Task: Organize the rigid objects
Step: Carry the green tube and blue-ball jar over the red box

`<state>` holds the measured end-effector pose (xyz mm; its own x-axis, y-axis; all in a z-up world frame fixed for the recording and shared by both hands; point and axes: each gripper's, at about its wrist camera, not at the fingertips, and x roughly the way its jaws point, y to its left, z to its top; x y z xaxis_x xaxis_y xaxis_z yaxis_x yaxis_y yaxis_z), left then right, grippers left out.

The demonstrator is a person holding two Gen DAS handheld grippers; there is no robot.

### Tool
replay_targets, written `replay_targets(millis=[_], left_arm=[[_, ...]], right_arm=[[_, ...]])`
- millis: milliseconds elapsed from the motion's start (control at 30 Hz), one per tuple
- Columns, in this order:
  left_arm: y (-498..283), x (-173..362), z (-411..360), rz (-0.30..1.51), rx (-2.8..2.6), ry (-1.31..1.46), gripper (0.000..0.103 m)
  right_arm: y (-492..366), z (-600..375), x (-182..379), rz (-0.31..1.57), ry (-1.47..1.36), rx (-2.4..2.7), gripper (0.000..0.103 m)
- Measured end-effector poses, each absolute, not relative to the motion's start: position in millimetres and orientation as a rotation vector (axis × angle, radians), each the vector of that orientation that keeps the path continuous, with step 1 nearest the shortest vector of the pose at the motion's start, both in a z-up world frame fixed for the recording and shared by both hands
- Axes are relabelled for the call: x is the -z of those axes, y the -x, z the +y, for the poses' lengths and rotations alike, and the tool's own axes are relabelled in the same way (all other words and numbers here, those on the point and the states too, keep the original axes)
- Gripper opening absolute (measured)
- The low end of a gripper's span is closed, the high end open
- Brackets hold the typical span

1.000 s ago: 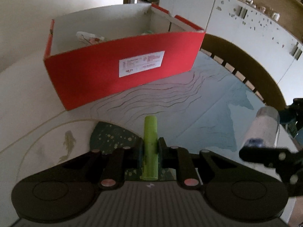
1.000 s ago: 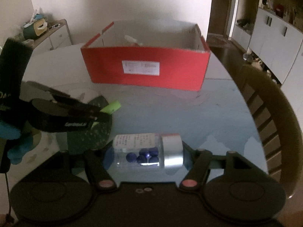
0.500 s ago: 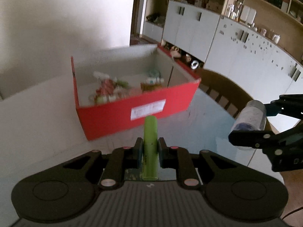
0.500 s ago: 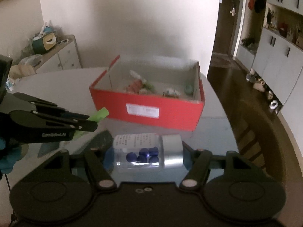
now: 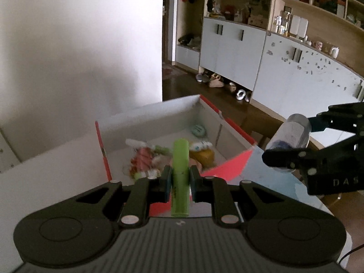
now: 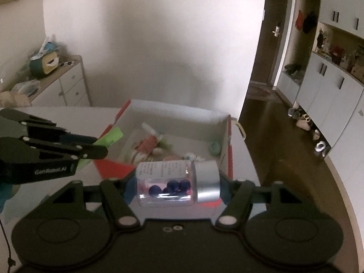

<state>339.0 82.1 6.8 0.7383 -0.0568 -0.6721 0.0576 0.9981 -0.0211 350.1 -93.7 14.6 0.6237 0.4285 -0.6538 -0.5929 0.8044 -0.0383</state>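
Note:
My left gripper is shut on a light green tube, which points forward over the near wall of the red box. That box has a white inside and holds several small items. My right gripper is shut on a clear bottle with a silver cap and blue balls inside; it lies crosswise between the pads, above the box's near wall. In the right wrist view the left gripper and its green tube come in from the left. At the right of the left wrist view the right gripper carries the bottle.
The box stands on a white table with a bluish patterned mat. A wooden chair sits at the table's right edge. Grey cabinets and shoes on the floor lie beyond. A drawer unit stands at the far left.
Both grippers have risen and moved toward the box with their objects. The box's inside now shows from above, where only its red front showed before.

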Motion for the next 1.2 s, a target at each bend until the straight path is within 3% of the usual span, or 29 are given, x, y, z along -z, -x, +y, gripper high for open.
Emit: replay_targets(millis=[433, 1200], left_arm=[[-418.7, 15.1, 107.1, 0.824, 0.064, 0.016, 0.016], [-508.3, 92.6, 124.3, 0.989, 0.046, 0.021, 0.016]], right_arm=[[-413.4, -52.9, 10.9, 0.693, 0.290, -0.557, 0.068], [-473.7, -2.2, 98.9, 0.917, 0.305, -0.523, 0.068]])
